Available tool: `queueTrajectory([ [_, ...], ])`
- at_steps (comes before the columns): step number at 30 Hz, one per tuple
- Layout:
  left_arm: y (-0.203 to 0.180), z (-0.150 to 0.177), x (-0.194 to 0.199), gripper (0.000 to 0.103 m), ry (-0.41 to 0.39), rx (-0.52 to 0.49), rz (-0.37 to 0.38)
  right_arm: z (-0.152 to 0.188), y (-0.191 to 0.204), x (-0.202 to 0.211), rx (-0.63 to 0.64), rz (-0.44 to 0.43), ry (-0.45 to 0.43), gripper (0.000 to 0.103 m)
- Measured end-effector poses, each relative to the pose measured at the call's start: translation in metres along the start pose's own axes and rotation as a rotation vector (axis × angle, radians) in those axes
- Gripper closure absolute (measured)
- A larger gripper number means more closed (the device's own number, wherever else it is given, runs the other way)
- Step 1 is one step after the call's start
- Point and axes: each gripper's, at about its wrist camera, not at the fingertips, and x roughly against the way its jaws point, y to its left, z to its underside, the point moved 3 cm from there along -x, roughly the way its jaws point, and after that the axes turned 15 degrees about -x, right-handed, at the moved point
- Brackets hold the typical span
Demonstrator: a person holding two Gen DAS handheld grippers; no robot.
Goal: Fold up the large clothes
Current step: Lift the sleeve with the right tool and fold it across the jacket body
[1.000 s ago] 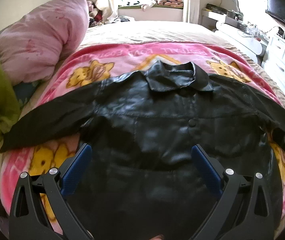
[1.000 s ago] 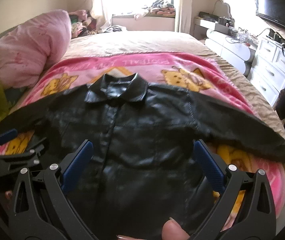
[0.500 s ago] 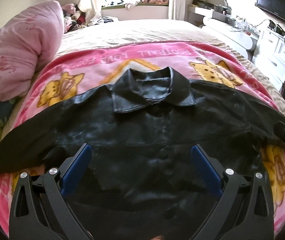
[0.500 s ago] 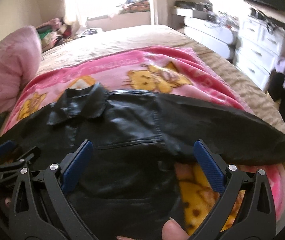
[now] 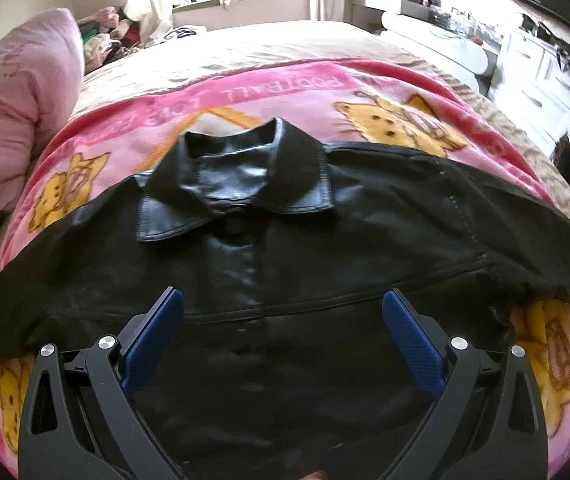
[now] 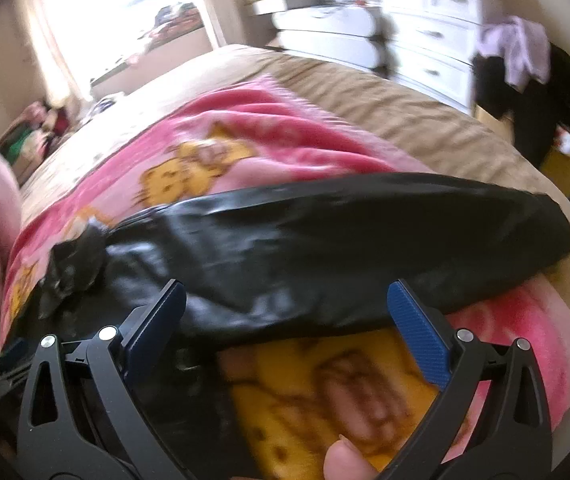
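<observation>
A black leather jacket [image 5: 269, 272] lies flat, front up, on a pink cartoon blanket [image 5: 269, 92], collar away from me and both sleeves spread sideways. My left gripper [image 5: 283, 308] hovers open above the jacket's chest, below the collar, with nothing between its blue pads. In the blurred right wrist view the jacket's right sleeve [image 6: 365, 232] stretches across the frame toward the bed's right side. My right gripper [image 6: 285, 300] hangs open just above that sleeve's lower edge, holding nothing. A fingertip [image 6: 345, 460] shows at the bottom.
A pink duvet bundle [image 5: 9, 112] sits at the bed's left. White drawers [image 6: 425, 40] with clothes draped nearby stand to the right of the bed. The tan bedspread [image 5: 269, 52] extends beyond the blanket toward the window.
Both grippers have swung to the right. The left now faces the collar and chest; the right has moved from the jacket's body to the right sleeve. Both stay open.
</observation>
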Motion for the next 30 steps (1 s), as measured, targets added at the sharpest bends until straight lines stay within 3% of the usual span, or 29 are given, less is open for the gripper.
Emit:
queueTrajectory([
  [8, -0.037, -0.016, -0.015, 0.004, 0.011, -0.044, 0.031, -0.028, -0.065, -0.009, -0.196, 0.069, -0.014, 0.008],
  [18, -0.074, -0.032, -0.031, 0.004, 0.012, -0.071, 0.092, -0.057, -0.142, -0.015, -0.378, 0.251, -0.100, 0.008],
  [21, -0.083, -0.037, -0.033, 0.004, -0.012, -0.081, 0.116, -0.062, -0.165, -0.022, -0.470, 0.230, -0.074, 0.008],
  [25, -0.094, -0.044, -0.043, 0.004, 0.004, -0.113, 0.088, -0.066, -0.187, -0.029, -0.528, 0.286, -0.079, 0.008],
  [28, -0.107, -0.051, -0.050, 0.005, 0.003, -0.142, 0.095, -0.069, -0.201, -0.037, -0.592, 0.258, -0.055, 0.008],
  [30, -0.115, -0.054, -0.053, 0.013, 0.006, -0.157, 0.101, -0.070, -0.206, -0.040, -0.610, 0.257, -0.054, 0.008],
])
